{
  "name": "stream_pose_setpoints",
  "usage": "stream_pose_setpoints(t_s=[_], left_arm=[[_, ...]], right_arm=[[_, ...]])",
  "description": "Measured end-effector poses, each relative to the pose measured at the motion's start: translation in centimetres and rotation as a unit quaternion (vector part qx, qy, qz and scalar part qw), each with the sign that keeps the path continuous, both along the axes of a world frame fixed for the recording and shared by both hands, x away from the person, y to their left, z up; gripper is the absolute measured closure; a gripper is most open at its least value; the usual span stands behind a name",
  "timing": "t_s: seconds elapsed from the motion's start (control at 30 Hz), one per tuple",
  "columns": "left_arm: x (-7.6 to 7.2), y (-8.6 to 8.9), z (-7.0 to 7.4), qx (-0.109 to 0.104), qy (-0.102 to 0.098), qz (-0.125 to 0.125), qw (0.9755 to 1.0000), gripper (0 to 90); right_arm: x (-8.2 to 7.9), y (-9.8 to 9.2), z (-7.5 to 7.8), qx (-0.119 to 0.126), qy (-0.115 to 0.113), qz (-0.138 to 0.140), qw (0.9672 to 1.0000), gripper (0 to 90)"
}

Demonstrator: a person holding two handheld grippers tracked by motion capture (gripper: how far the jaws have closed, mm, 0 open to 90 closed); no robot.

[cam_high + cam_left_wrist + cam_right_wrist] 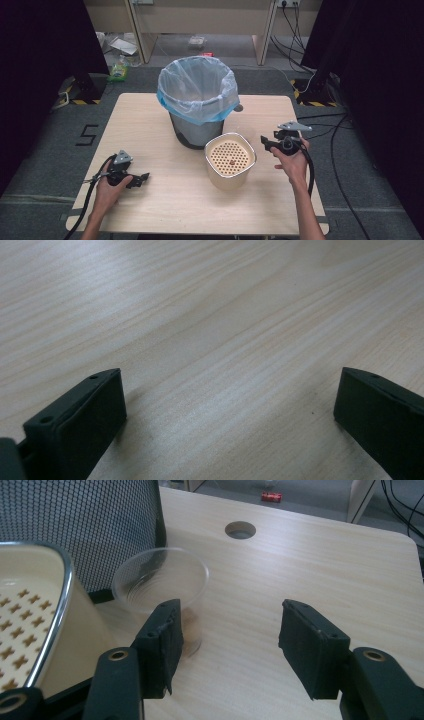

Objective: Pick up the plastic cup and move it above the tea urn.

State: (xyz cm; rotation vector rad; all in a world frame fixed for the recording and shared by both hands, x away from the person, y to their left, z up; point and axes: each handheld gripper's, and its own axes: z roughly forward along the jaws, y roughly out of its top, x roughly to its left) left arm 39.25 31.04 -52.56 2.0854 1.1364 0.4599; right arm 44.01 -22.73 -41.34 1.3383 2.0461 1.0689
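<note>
Desk (165, 210): pale wood, round cable hole (240, 530) at far right.
Bin (198, 100): black mesh, blue-rimmed clear liner, desk centre, far side.
Container (229, 160): cream, perforated insert, just near-right of bin.
Clear plastic cup (162, 587): upright beside the container, near the mesh.
Left gripper (141, 179): near left, fingers spread open, empty.
Right gripper (265, 143): right of container, fingers apart, holding nothing.

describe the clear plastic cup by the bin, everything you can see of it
The clear plastic cup is thin, see-through and ribbed, standing upright and open-topped on the wooden table. It sits between the mesh bin and the cream container. Something small and brownish shows at its base. The right gripper is open just before it, not touching it.
</note>
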Motion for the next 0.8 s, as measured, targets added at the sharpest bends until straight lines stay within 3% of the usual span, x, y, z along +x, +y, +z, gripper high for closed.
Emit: stream_pose_setpoints(t_s=[0.43,0.8], left_arm=[[0.0,0.0,0.0,0.000,0.000,0.000,1.0000,0.0],[0.0,0.0,0.0,0.000,0.000,0.000,1.0000,0.0]], right_arm=[[3.5,0.9,0.9,-0.003,0.019,0.007,0.9998,48.8],[5.4,2.4,-0.3,-0.016,0.046,0.030,0.9984,55.6]])
